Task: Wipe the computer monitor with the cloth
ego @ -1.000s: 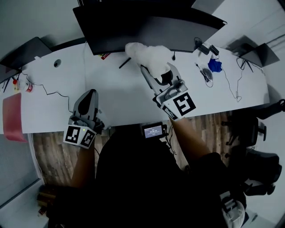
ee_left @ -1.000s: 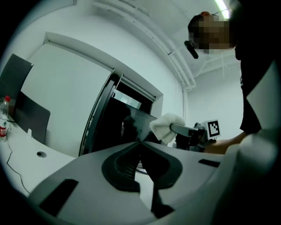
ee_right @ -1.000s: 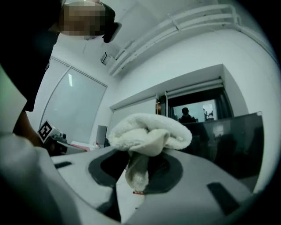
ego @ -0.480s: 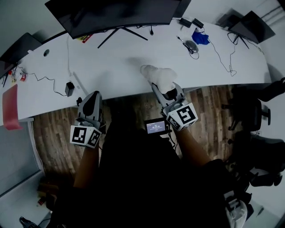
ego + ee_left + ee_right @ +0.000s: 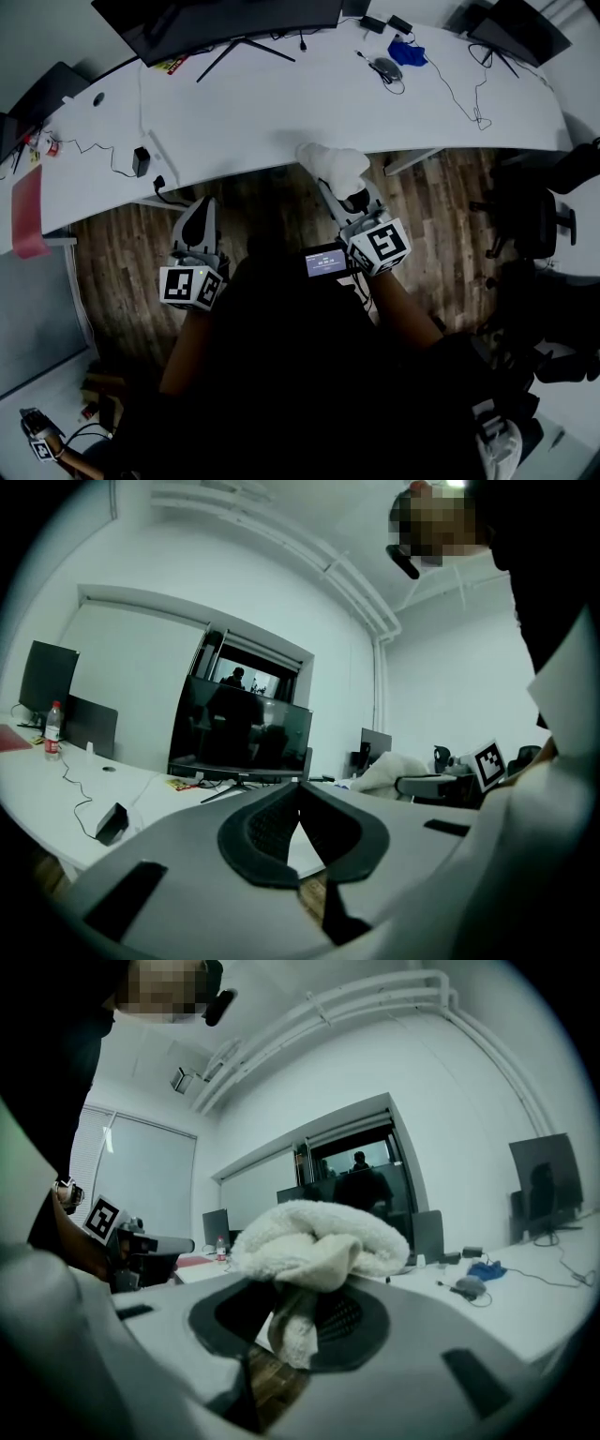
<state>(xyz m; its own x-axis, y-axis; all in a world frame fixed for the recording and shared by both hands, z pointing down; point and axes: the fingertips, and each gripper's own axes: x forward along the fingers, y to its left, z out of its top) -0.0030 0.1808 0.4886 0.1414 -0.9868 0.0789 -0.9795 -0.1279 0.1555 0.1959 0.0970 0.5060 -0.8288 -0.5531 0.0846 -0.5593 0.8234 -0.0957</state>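
Clamps a bunched white cloth point(image 5: 319, 1232) in the jaws of the right hand-held gripper point(image 5: 298, 1321), one fold hanging down between the pads and the bulk swelling out over the tips. Holds that arm bent in front of the body, pointing forward, with the cloth overlapping the near edge of the white table point(image 5: 281, 112) in the head view. Cannot tell whether it touches the table.

Carries the left hand-held gripper point(image 5: 200, 217) further back and to the left, over the wooden floor point(image 5: 122, 253), short of the table edge and pointing the same way. Has its jaws closed tip to tip, with nothing between them.

Faces the computer monitor point(image 5: 216, 23), dark, on a splayed stand at the far side of the table, well apart from the cloth and from both hand-held grippers. Wears a small lit screen point(image 5: 323, 262) at the chest, just beside the right marker cube point(image 5: 380, 246).
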